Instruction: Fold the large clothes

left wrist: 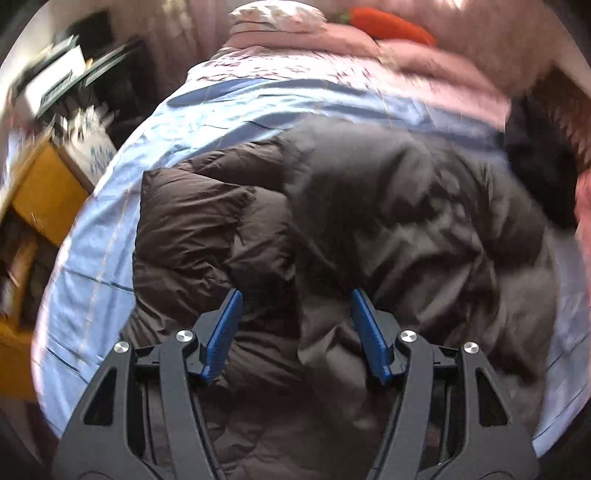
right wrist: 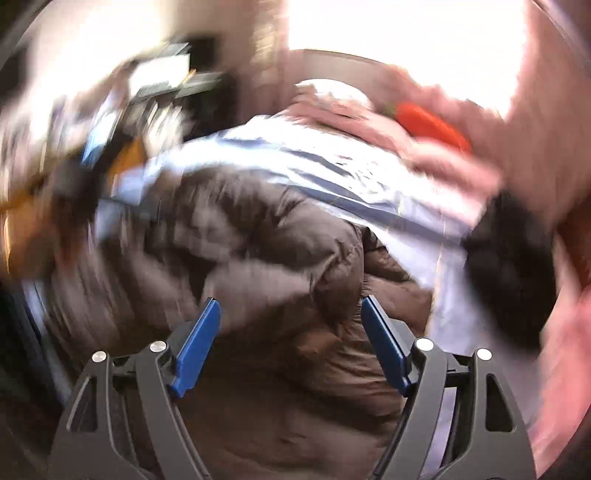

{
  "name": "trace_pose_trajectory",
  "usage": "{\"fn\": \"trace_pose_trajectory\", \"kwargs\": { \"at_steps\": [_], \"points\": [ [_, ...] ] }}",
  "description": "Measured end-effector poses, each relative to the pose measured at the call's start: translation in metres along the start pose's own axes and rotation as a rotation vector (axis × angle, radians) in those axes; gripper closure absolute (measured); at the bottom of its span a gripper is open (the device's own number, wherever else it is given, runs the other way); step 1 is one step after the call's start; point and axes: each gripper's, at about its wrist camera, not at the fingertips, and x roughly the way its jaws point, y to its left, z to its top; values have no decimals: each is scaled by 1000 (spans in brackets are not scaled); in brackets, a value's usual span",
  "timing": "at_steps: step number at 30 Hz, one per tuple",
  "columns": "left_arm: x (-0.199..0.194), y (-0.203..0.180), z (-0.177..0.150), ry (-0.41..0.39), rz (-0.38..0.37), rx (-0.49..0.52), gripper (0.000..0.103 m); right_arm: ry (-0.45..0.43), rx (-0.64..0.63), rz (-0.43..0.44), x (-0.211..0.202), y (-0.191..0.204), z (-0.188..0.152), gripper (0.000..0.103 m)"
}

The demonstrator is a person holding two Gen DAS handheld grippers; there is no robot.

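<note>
a dark brown puffer jacket (left wrist: 332, 229) is lying bunched on a pale blue striped bedsheet (left wrist: 110, 229), taking up most of the middle of the bed. in the left wrist view its quilted panels are showing clearly on the left side, while a smoother, greyer part is lying folded over them on the right.

the left gripper (left wrist: 295, 299) is hanging above the jacket with its blue pads (left wrist: 225, 332) standing apart, and the fabric is sitting below and between them without either pad pressing on it as far as can be seen.

the right gripper (right wrist: 291, 306) is also pointing down at the jacket (right wrist: 288, 258), its pads (right wrist: 197, 343) spread wide with nothing clamped between them. this view is heavily blurred.

at the far end of the bed a pink blanket (left wrist: 424, 62) is lying heaped, with an orange carrot-shaped plush (left wrist: 391, 24) resting on top of it and a pale pillow (left wrist: 273, 18) beside it. a black item (right wrist: 513, 280) is sitting on the sheet to the right of the jacket; what it is cannot be told. a yellow cabinet (left wrist: 48, 195) is standing beside the bed on the left.
</note>
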Motion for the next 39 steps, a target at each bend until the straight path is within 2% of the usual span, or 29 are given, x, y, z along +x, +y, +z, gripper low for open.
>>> {"fn": "trace_pose_trajectory", "kwargs": {
  "at_steps": [1,2,3,5,7,9,13,15,17,20,23,26,28,30,32,34,39],
  "points": [
    [3,-7,-6,5,22,31,41,-6,117,63,4,-6,2,40],
    [8,-15,-11,22,43,64,41,4,203,118,12,-7,3,60],
    [10,-19,-15,40,47,79,41,41,262,146,27,-5,2,75],
    [23,-24,-28,113,40,105,42,131,224,107,60,22,-5,86],
    [32,-24,-36,139,57,128,42,220,222,145,87,41,-17,86],
    [41,-21,-43,167,72,146,42,320,195,96,115,59,-33,86],
    [55,-8,-47,228,31,102,41,407,218,27,155,61,-57,89],
    [48,-4,-44,209,17,79,41,403,240,28,161,60,-59,89],
    [25,4,-38,126,-18,33,41,397,233,19,159,63,-58,89],
    [-25,7,-30,-95,-29,40,41,388,183,-13,146,78,-56,88],
    [-54,2,-31,-229,-65,67,40,373,155,-44,139,91,-56,88],
    [-58,-11,-34,-237,-98,101,40,318,145,-59,122,105,-46,84],
    [-49,-17,-34,-205,-107,109,40,253,96,-25,104,120,-38,72],
    [-42,-21,-38,-179,-122,108,40,224,52,-20,92,134,-37,71],
    [-40,-26,-40,-164,-133,110,40,196,68,25,81,139,-38,71],
    [-42,-31,-42,-169,-129,122,39,206,92,50,81,133,-41,71],
    [-32,-42,-41,-155,-114,152,36,313,106,54,112,131,-61,71]
  ]
}}
